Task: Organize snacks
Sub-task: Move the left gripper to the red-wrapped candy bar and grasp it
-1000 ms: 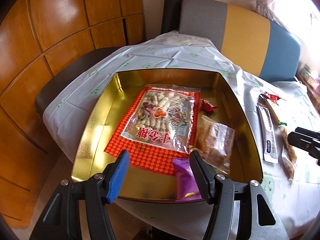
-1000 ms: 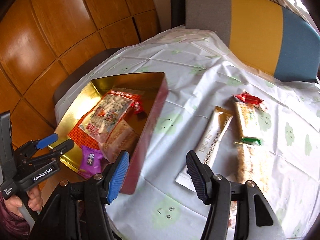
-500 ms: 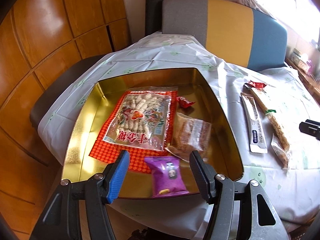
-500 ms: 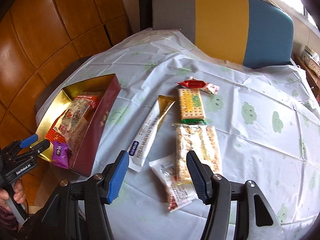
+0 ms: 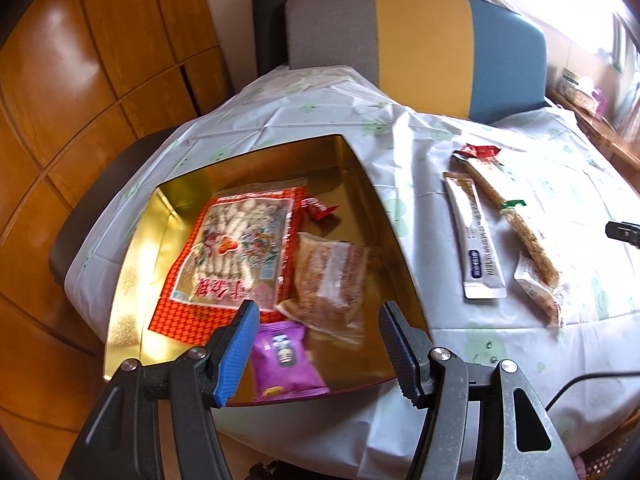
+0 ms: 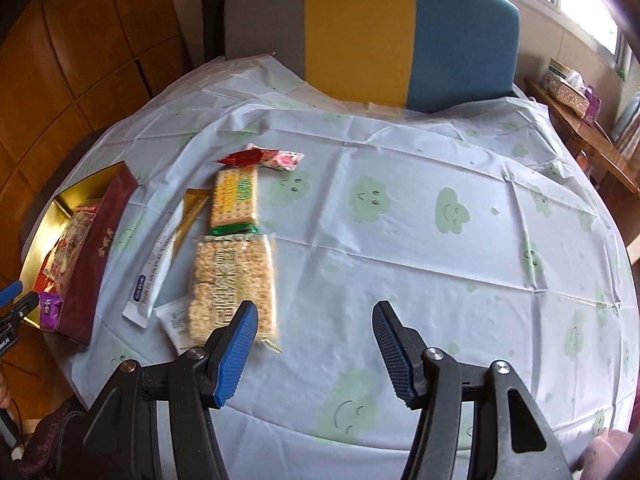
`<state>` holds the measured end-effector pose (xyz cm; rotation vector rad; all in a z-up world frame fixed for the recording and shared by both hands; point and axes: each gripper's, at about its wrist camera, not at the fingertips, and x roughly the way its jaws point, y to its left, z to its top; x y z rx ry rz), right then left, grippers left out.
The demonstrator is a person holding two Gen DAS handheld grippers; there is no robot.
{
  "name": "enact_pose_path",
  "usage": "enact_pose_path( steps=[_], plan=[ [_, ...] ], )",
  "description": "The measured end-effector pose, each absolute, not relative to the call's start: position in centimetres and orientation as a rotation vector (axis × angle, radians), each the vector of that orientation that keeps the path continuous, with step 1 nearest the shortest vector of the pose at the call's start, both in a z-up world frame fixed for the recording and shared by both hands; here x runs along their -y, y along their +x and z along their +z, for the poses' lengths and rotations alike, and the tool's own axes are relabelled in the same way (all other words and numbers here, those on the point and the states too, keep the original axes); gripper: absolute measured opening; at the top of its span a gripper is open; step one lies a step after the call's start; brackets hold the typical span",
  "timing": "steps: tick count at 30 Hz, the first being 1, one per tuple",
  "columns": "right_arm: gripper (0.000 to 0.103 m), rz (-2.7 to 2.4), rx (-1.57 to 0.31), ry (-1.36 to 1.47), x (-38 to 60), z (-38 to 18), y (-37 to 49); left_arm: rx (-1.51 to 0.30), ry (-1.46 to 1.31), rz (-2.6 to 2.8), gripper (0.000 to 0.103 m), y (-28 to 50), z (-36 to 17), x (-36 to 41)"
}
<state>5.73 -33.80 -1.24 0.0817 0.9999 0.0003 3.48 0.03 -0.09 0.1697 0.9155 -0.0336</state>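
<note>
A: Cloth point(image 6: 400, 240) printed with green smiling clouds is spread over the worktop; a grey, yellow and blue chair back point(image 6: 372, 32) and wood panelling point(image 5: 80, 80) are seen behind.

B: Where are the snacks kept?

A: Several are laid in the gold tin point(image 5: 128, 288) at the worktop's edge; a rice-puff bar point(image 6: 234, 280) and crackers point(image 6: 235, 198) are left on the cloth.

B: And the tools?

A: The left tool point(image 5: 316, 344) is tilted down over the tin, the right tool point(image 6: 314, 344) over the cloth; both are held wide, nothing gripped.
</note>
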Motion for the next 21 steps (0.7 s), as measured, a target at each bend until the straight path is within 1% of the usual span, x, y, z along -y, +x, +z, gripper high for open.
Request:
enact_pose_path(
  steps=[5,11,16,21],
  plan=[
    [0.061,-0.108,-1.055,0.206,37.7,-3.2,6.1,-0.926,0.197,-0.077,0.063,4.3,0.2,2.1],
    [0.061,-0.159,-1.077,0.350,40.3,-3.8,6.0,-0.919,0.207,-0.154,0.063,6.6,1.6,5.4],
    [0.061,-0.158,-1.062,0.381,40.6,-3.3,5.7,-0.930,0.254,-0.243,0.063,9.9,2.2,9.3],
    [0.061,-0.144,-1.049,0.393,40.6,-2.9,5.7,-0.937,0.333,-0.298,0.063,13.9,1.3,13.6]
  ],
)
